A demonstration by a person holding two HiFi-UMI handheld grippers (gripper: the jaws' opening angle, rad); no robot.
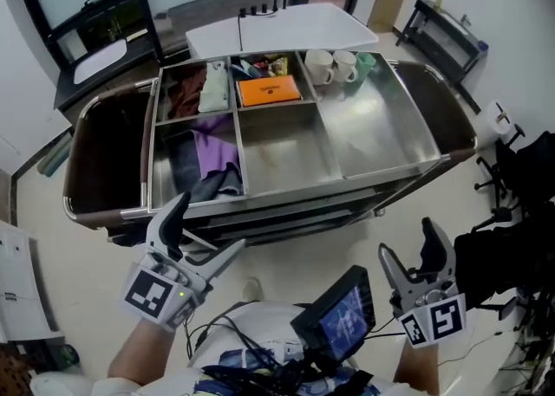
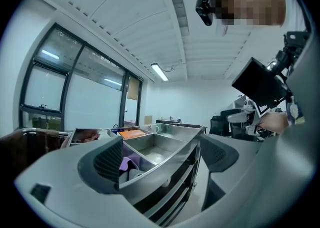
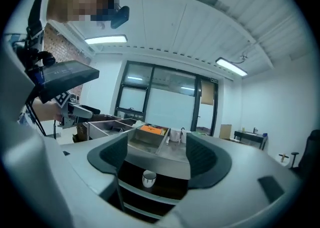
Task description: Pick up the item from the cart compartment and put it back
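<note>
Step in hand (judged): pre-grasp / approach; no pick made yet.

- Left gripper (image 1: 211,225): jaws wide apart, nothing betw. them. Held low at the cart's (image 1: 408,173) front-left corner. Its own view looks along the cart rim, w/ purple cloth (image 2: 131,162) showing past the left pad.
- Right gripper (image 1: 408,243): jaws apart, empty. Held short of the cart's front-right side, not touching it. Its own view looks at the cart front; a small cup (image 3: 148,177) sits on a lower shelf, framed betw. the jaws but well beyond them.
- Task item: task line doesn't say which one, so can't tell. All candidates lie in their compartments, none lifted:
  - purple cloth, front-left compartment, nearest the left gripper
  - orange box (image 1: 269,89), rear-mid compartment
  - mugs (image 1: 331,65), rear of the big right compartment
  - front-mid compartment (image 1: 282,147) looks bare

Next move (judgement): pick one gripper and bring it up over the rim, then down into the chosen compartment w/ jaws kept wide. Cloth is soft, so it needs a deep pinch on a bunched fold. Box is flat and snug betw. dividers, so an edge grip. Mugs call for a rim or wall grip.

Risk: a jaw tip clipping the steel dividers on the way in
</note>
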